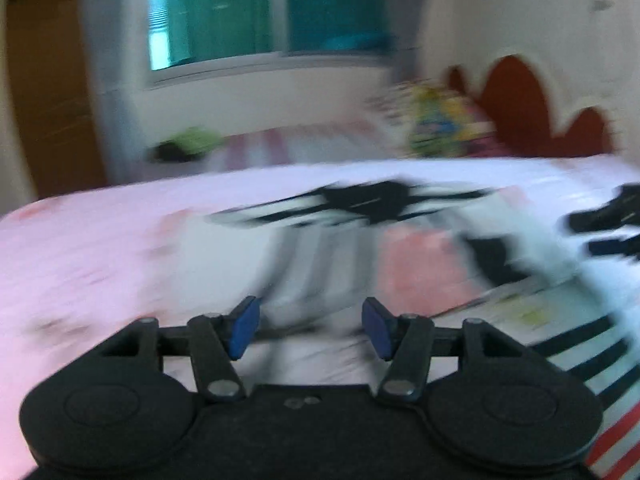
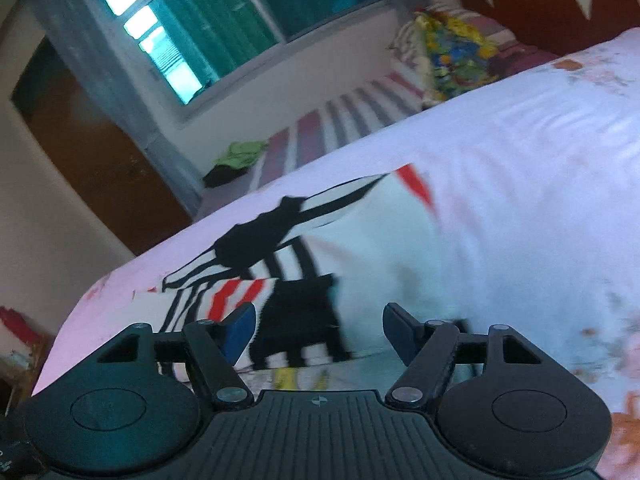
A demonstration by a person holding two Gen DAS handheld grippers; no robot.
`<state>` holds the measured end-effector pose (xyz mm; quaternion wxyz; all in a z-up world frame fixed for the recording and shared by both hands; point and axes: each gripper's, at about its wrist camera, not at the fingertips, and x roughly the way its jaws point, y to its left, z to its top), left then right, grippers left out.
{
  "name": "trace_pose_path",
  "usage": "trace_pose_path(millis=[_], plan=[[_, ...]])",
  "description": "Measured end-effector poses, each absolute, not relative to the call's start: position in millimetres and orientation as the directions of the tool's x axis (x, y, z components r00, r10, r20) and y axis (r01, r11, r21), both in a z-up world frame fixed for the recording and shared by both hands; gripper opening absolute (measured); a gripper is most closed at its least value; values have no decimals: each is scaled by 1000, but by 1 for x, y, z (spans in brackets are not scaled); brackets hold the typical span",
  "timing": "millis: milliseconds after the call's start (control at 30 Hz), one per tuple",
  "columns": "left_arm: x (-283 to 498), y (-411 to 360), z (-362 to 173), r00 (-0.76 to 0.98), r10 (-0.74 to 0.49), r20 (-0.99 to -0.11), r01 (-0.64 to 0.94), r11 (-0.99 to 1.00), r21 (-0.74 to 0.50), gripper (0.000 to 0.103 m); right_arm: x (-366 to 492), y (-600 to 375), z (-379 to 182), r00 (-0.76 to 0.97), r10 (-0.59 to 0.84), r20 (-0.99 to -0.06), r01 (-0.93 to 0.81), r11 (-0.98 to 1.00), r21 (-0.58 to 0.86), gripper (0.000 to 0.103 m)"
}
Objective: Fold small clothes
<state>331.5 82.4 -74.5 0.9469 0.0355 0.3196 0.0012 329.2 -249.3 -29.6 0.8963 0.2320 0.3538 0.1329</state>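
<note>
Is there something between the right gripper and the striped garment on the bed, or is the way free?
Nothing visible blocks it. The right gripper is open, and the striped garment lies directly ahead of its fingers on the pink bedsheet. The left gripper, also open, faces the same garment with nothing visible between.

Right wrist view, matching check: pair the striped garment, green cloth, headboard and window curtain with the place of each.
1 striped garment
2 green cloth
3 headboard
4 curtain

a behind the window glass
b on the pink bedspread, just ahead of the open right gripper
c far side, by the wall below the window
d top right, dark red

1-b, 2-c, 3-d, 4-a
</note>
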Motion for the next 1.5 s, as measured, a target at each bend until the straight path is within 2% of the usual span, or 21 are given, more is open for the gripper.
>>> trace_pose_path(millis=[133,200,300,333,367,433,467,533,633,733,800,833,900,933,1067,1167,1233,1267,1333,1433,1500], plan=[[344,127,-94,738,101,-667,-37,993,110,54,351,-228,-53,672,400,-623,-45,862,504,50],[347,137,-101,738,82,-670,-20,995,99,54,362,-221,-62,656,347,-670,1,888,461,48],[360,144,-108,743,92,-662,-17,993,119,50,370,-212,-67,655,333,-678,-3,899,438,47],[356,145,-111,747,87,-659,-18,994,111,49,372,-207,-66,652,328,-684,-16,907,420,41],[358,147,-110,752,77,-655,-20,995,95,46,374,-204,-67,647,322,-691,-23,914,405,25],[362,149,-105,763,68,-642,-16,996,86,43,377,-199,-66,650,301,-698,-26,926,376,11],[364,151,-103,769,86,-634,-29,995,99,37,377,-199,-65,654,304,-693,-30,926,377,10],[357,159,-94,771,73,-632,-48,997,56,31,378,-196,-61,667,298,-683,-36,928,370,8],[358,167,-95,764,54,-643,-58,998,14,30,375,-185,-43,698,309,-645,-87,932,352,7],[360,180,-98,755,9,-655,-89,992,-89,31,360,-174,-7,784,316,-534,-171,937,304,7],[362,181,-101,752,7,-659,-87,992,-88,32,346,-174,10,842,320,-435,-215,937,274,7],[362,180,-102,749,9,-662,-82,993,-79,32,346,-175,5,843,304,-443,-205,944,258,7],[364,179,-104,739,-3,-674,-81,992,-93,32,360,-181,-24,783,271,-560,-134,953,273,7],[364,179,-105,733,-9,-680,-80,992,-99,32,364,-188,-38,760,280,-586,-107,944,312,7],[361,176,-107,720,-13,-694,-48,996,-69,33,369,-190,-60,730,273,-626,-75,943,325,7],[349,178,-102,712,-44,-700,13,999,-50,41,376,-190,-69,682,222,-696,-43,963,265,8],[334,178,-89,743,-47,-667,29,999,-38,43,363,-192,-55,733,64,-678,29,992,125,9],[328,174,-79,770,-63,-634,49,998,-40,47,356,-193,-48,754,81,-652,12,991,136,9],[332,158,-67,794,-106,-598,86,994,-61,53,355,-187,-40,742,209,-637,-62,967,246,9],[354,124,-70,799,-170,-576,139,985,-98,61,359,-149,-44,710,296,-639,-189,954,233,9],[373,107,-85,780,-182,-599,137,983,-120,61,362,-130,-55,671,348,-655,-250,937,242,9]])
